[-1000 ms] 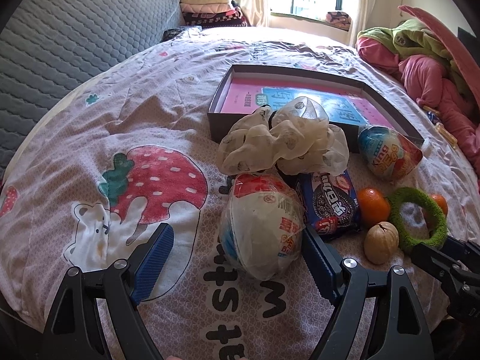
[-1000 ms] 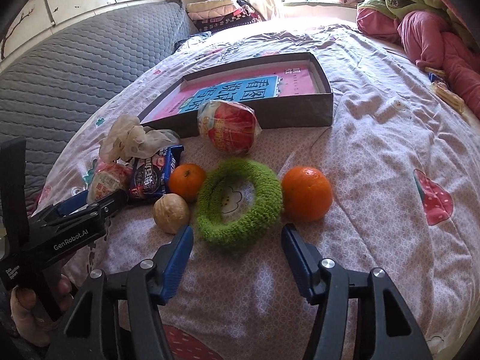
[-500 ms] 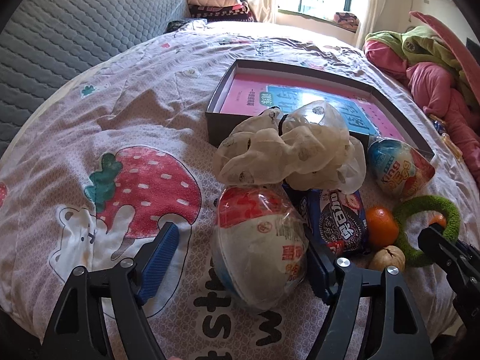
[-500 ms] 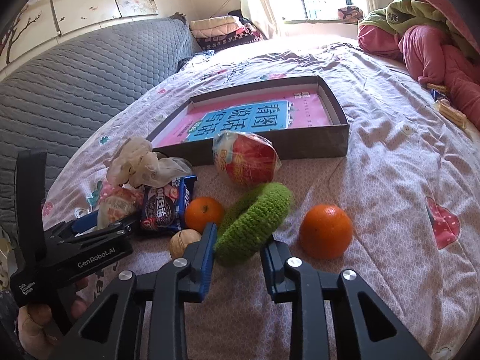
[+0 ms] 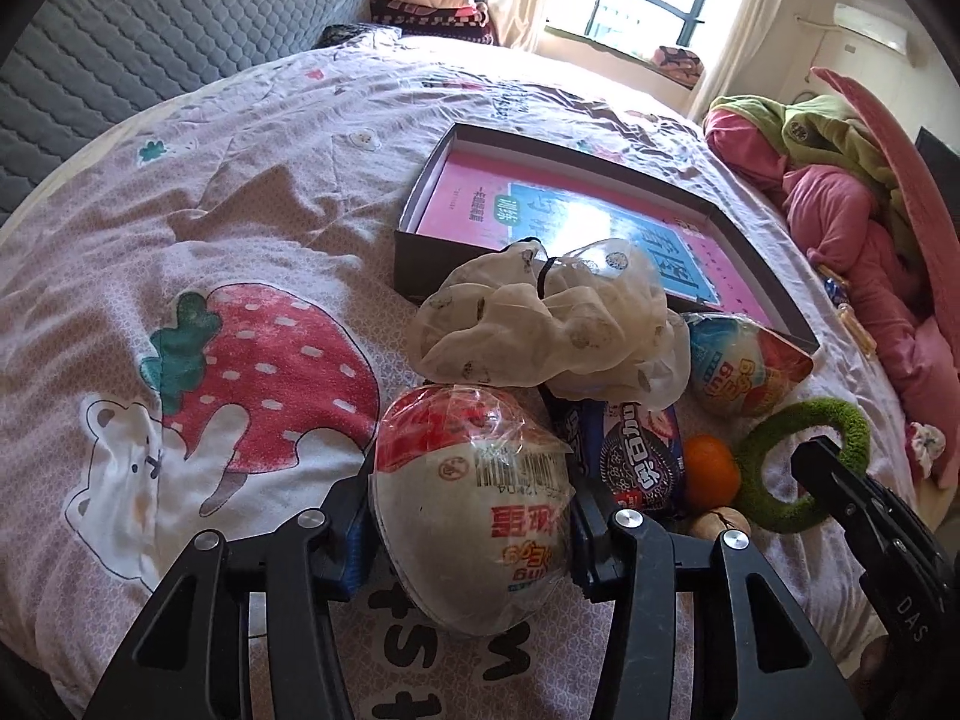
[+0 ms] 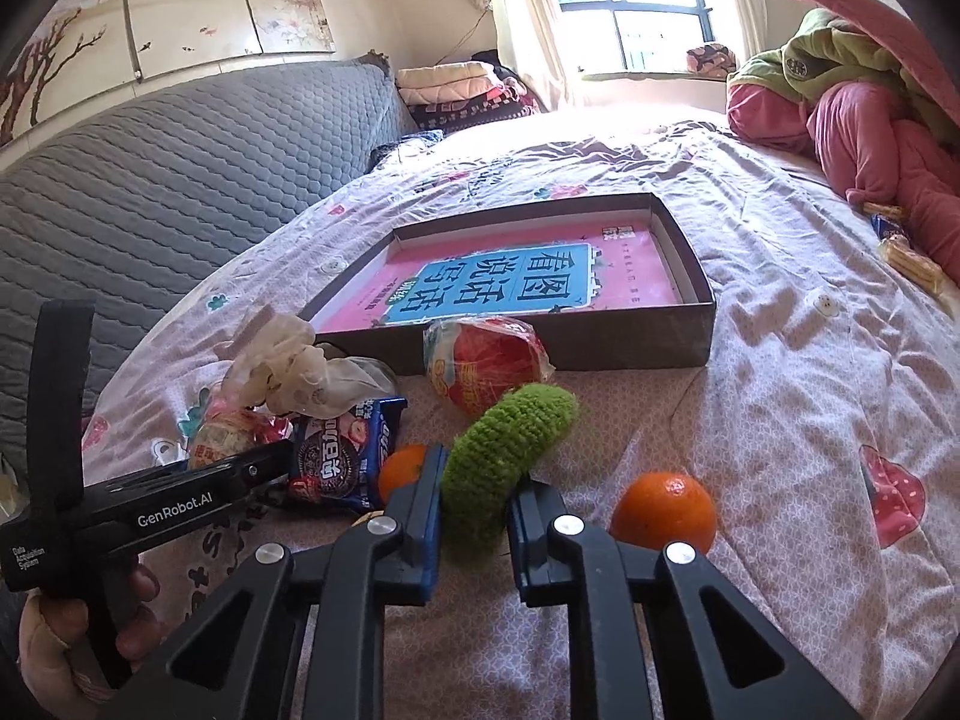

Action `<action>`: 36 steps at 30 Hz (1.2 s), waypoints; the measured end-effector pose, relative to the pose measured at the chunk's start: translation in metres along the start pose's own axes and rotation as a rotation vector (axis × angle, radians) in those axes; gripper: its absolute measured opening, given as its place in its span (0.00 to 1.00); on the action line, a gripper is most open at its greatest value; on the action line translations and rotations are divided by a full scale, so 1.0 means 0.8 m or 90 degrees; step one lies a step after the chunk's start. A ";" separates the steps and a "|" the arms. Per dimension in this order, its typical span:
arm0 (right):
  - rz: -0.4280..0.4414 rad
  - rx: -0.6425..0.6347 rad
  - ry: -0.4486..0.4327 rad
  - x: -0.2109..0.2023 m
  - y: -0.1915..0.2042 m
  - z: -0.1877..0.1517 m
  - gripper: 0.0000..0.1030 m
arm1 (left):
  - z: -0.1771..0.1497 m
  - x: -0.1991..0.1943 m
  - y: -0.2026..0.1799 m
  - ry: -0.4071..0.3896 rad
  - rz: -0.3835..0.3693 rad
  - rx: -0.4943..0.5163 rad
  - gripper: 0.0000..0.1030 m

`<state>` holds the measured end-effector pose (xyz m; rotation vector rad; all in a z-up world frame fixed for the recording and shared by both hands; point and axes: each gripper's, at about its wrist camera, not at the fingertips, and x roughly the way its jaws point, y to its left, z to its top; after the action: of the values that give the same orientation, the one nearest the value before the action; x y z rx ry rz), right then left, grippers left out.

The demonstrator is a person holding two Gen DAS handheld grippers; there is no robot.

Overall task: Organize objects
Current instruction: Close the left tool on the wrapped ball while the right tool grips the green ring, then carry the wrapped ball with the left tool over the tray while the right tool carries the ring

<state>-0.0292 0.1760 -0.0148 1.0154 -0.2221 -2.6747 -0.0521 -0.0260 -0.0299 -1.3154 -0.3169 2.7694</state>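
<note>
- Setting: a bed [image 6: 780, 360] with a strawberry-print cover; a shallow dark box [image 6: 699, 324] lies on it, and inside shows only a pink-and-blue printed sheet [image 6: 510, 282].
- Judged goal: the loose things go into the box. None of them is in it yet, so the sorting looks barely started.
- Left gripper [image 5: 471, 531]: its jaws have just been closing, and the pads now press both sides of a wrapped egg-shaped snack [image 5: 474, 504], white with a red top. Grasped, but whether it is off the cover cannot be told.
- Right gripper [image 6: 474, 516]: jaws have just been closing and are now clenched on the near arc of the green knitted ring [image 6: 510, 438], which stands up on edge between them.
- Still loose on the cover, all just in front of the box's near wall:
  - cream scrunchie [image 5: 552, 318], resting against the box wall
  - dark biscuit packet [image 5: 636, 456]
  - second wrapped egg snack [image 6: 486, 366], touching the box wall
  - small orange [image 5: 708, 471] beside the packet
  - larger orange [image 6: 666, 510], right of the ring
  - walnut [image 5: 720, 522], mostly hidden behind the left gripper
- Tally: 2 things gripped, 6 untouched, 0 placed.
- Next, by judgement: carry both held things over the near wall and let go inside.
</note>
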 end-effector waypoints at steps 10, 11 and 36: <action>0.002 -0.023 -0.082 -0.041 0.010 0.013 0.17 | 0.000 -0.052 -0.010 -0.076 -0.018 0.021 0.50; -0.004 -0.030 -0.090 -0.044 0.012 0.013 0.17 | 0.001 -0.057 -0.013 -0.085 -0.017 0.026 0.50; -0.058 -0.056 -0.189 -0.065 0.023 0.074 0.17 | 0.059 -0.078 -0.038 -0.191 0.013 0.035 0.50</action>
<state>-0.0276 0.1770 0.0659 0.6138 -0.1161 -2.8820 -0.0502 -0.0123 0.0528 -0.8952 -0.2395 2.9670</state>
